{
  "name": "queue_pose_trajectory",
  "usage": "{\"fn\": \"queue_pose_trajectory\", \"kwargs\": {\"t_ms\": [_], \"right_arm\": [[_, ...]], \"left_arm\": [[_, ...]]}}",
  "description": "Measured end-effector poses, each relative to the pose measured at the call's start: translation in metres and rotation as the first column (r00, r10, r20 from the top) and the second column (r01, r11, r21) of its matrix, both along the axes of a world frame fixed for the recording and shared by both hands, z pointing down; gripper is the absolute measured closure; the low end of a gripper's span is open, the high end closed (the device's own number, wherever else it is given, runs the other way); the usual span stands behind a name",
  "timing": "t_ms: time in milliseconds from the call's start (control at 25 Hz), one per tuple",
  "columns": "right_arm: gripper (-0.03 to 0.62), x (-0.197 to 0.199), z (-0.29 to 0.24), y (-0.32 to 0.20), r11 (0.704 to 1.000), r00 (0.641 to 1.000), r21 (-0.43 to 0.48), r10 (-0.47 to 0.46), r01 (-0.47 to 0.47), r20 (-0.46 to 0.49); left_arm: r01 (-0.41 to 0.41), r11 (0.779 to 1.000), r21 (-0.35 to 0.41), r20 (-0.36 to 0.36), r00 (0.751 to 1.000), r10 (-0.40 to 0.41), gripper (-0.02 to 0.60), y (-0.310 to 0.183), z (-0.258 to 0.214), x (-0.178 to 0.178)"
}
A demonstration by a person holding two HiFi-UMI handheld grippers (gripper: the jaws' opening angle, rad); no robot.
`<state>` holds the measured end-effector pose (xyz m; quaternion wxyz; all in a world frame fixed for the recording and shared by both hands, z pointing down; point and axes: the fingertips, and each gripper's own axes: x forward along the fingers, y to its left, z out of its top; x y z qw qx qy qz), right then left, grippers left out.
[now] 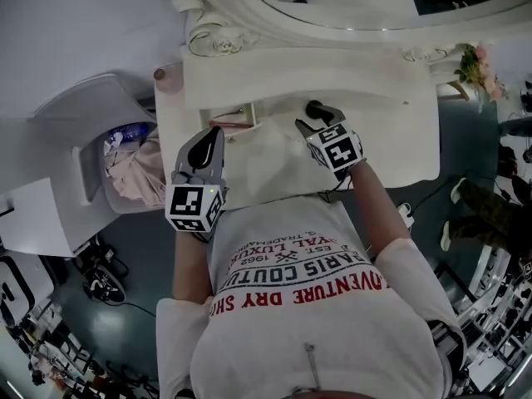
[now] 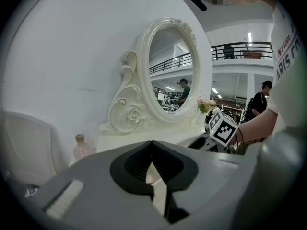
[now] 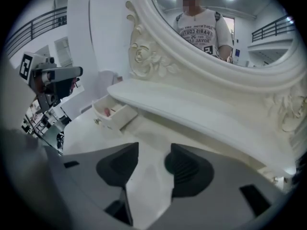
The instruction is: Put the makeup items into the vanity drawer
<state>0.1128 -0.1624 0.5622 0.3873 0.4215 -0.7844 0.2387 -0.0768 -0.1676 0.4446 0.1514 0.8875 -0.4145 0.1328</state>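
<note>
Here the left tongs [image 2: 152, 145] sit closed and the right tongs [image 3: 154, 152] gape empty, the open drawer [image 3: 123, 117] holding a pinkish item [image 3: 112, 110], perhaps makeup.

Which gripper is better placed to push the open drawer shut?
Probably left. The left gripper, jaws shut, sits directly before the drawer; the right gripper is farther along the tabletop.

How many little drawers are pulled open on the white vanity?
1. The drawer sits open under the shelf's left end, a pink item inside. Closed ones may be hidden.
</note>
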Motion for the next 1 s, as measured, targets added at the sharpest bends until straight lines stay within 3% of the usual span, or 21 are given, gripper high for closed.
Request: {"fn": "queue_pose_trajectory", "kwargs": {"t_ms": [320,840,920,1000], "right_arm": [[0.388,0.053,0.034,-0.008,0.996,0.995,0.001,0.094,-0.094,-0.040],[0.361,0.049,0.066,-0.021,0.996,0.998,-0.060,0.058,-0.060,-0.028],[0.395,0.049,0.066,-0.019,0.996,0.998,-0.072,0.050,-0.052,-0.039],[0.496,0.049,0.066,-0.013,0.994,0.997,-0.095,0.049,-0.054,-0.052]], "left_arm": [[-0.040,0.998,-0.040,0.027,0.999,0.041,0.571,0.010,0.017,0.045],[-0.001,0.996,-0.090,0.048,0.999,0.005,0.571,0.012,0.038,0.051],[-0.008,0.996,-0.085,0.047,0.999,0.012,0.571,0.011,0.036,0.054],[-0.015,0.997,-0.077,0.046,0.999,0.018,0.571,0.010,0.034,0.055]]}}
